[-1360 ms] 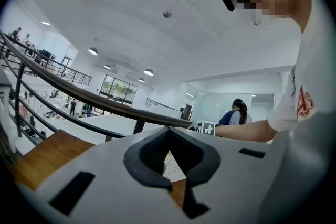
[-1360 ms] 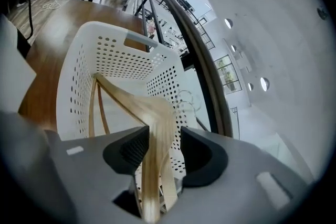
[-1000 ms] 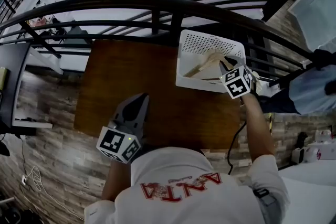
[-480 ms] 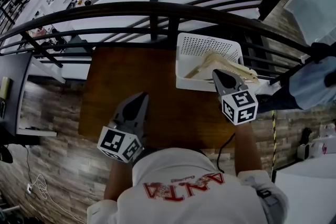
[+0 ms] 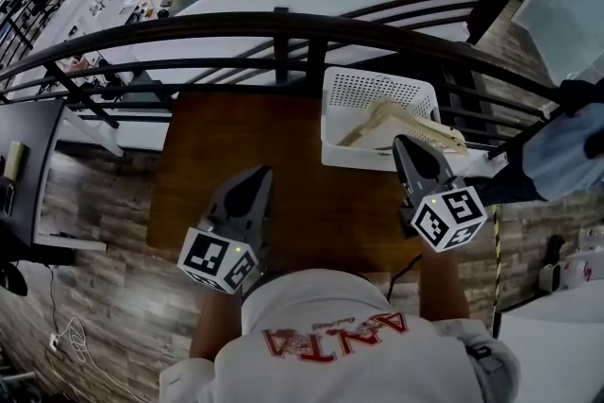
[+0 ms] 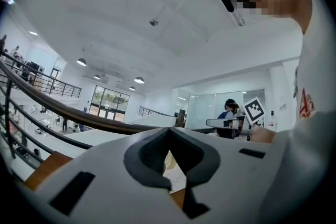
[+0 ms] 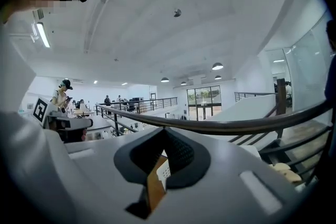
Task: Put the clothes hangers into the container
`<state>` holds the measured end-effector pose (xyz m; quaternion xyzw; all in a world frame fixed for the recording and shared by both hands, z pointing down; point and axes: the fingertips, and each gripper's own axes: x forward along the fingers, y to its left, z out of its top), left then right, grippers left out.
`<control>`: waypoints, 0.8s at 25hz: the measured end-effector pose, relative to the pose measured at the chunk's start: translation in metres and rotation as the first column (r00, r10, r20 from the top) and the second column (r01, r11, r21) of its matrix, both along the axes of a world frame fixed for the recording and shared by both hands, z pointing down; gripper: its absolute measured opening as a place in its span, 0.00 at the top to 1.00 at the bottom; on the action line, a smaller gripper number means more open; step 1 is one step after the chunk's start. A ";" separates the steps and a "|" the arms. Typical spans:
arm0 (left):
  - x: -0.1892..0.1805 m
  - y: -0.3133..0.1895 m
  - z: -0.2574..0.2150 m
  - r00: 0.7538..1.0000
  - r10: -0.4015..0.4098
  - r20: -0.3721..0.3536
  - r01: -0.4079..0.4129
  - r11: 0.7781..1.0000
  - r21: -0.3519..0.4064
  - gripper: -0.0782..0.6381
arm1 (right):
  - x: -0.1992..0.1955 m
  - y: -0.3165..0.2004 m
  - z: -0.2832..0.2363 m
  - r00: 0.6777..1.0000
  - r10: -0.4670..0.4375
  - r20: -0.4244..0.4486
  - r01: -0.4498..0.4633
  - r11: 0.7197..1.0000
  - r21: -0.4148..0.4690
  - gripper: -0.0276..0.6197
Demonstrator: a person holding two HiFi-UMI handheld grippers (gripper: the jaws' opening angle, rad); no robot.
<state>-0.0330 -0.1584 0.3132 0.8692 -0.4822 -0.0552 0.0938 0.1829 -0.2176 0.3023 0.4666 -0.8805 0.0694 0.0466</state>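
Back toward my body and upward is where my right gripper [image 5: 406, 146] has come since the earlier frame, when it was down at the container [image 5: 370, 92]. Now it hangs clear of the near rim, jaws clenched tip to tip with nothing between them. My left gripper [image 5: 260, 175] has hardly shifted. It hovers over the table [image 5: 226, 137], also pinched closed and empty.

The clothes hangers [image 5: 401, 121] lie in the container, but not flat. They are stacked at a slant, and one end rests up on the right-hand rim and seems to poke a little past it.

That is my worry. As I judge it, a knock from my right gripper as it passes by, or a jolt to the container, could tip that raised end over the rim and onto the floor. The container also sits at the far right corner of the table, just beside the railing [image 5: 189, 25], so a careless push could slide it toward the edge.

The hangers are pale, smooth wood with gently curved shoulders, stiff and likely to slide on each other. The container is white plastic, rectangular with rounded corners and finely perforated walls. It looks light enough to skid easily. The tabletop is dark brown wood with a smooth finish.
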 end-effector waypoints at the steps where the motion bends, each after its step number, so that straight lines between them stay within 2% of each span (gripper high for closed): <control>1: 0.001 0.001 -0.001 1.000 0.003 0.002 -0.003 1.000 0.001 0.88 | -0.002 0.002 0.001 1.000 -0.004 -0.003 0.004 1.000 0.000 0.95; 20: 0.004 0.002 -0.006 1.000 0.011 -0.002 -0.011 1.000 0.007 0.88 | -0.010 0.000 0.017 0.999 -0.040 0.003 0.041 0.999 -0.029 0.95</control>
